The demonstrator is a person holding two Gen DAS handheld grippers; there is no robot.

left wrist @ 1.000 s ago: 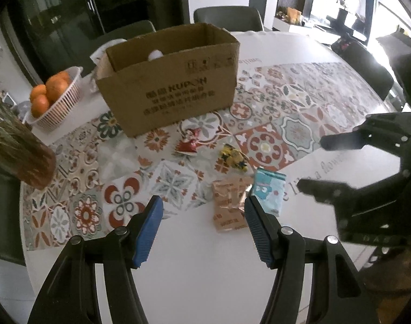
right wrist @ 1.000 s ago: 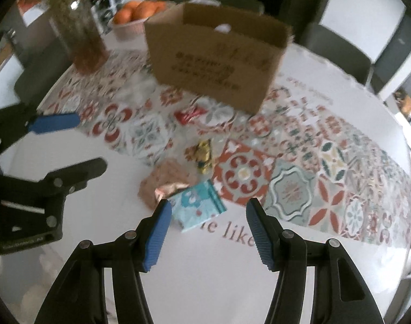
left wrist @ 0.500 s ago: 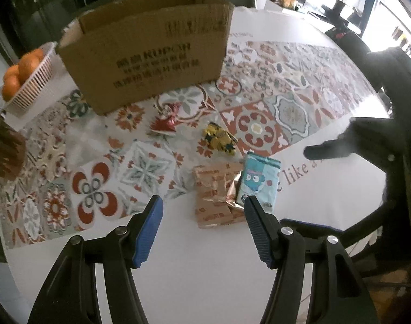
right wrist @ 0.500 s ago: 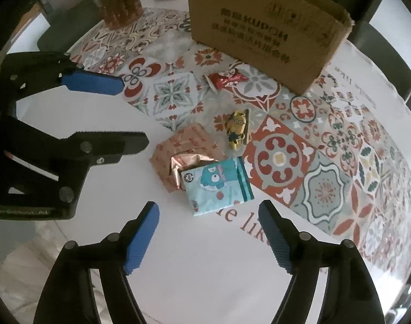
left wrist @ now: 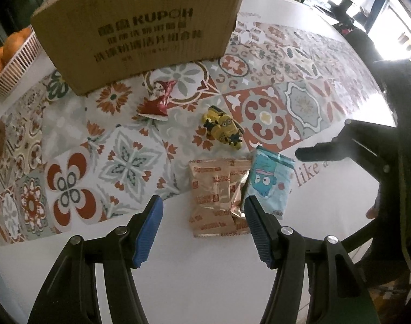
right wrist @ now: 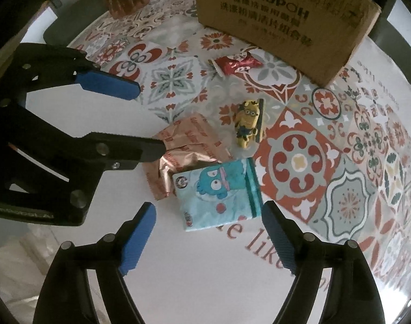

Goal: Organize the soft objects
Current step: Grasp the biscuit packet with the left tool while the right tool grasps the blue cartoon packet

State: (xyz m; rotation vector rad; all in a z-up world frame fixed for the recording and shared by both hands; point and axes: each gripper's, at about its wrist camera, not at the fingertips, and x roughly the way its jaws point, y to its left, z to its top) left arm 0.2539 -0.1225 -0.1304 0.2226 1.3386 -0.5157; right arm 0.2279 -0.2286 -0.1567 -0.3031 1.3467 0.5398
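Hovering over soft, light packets, both grippers empty.
Right gripper [right wrist: 206,236], just widened, spans tissue pack [right wrist: 217,191]; left gripper [left wrist: 202,228] half-open above crinkly snack packet [left wrist: 215,197]: pinch across flat sides.

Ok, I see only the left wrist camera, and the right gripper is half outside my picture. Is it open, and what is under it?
Observer: The right gripper is open and its jaws have just been opening. The near end of the blue packet lies between its fingertips, untouched.
Operator: My own finger hides that packet's near corner. Is it free?
Observer: Yes, all four corners show. One edge meets the copper packet.
Operator: And my left gripper from the side?
Observer: The left gripper is open, with one fingertip over the copper packet's edge. I cannot tell if they touch.
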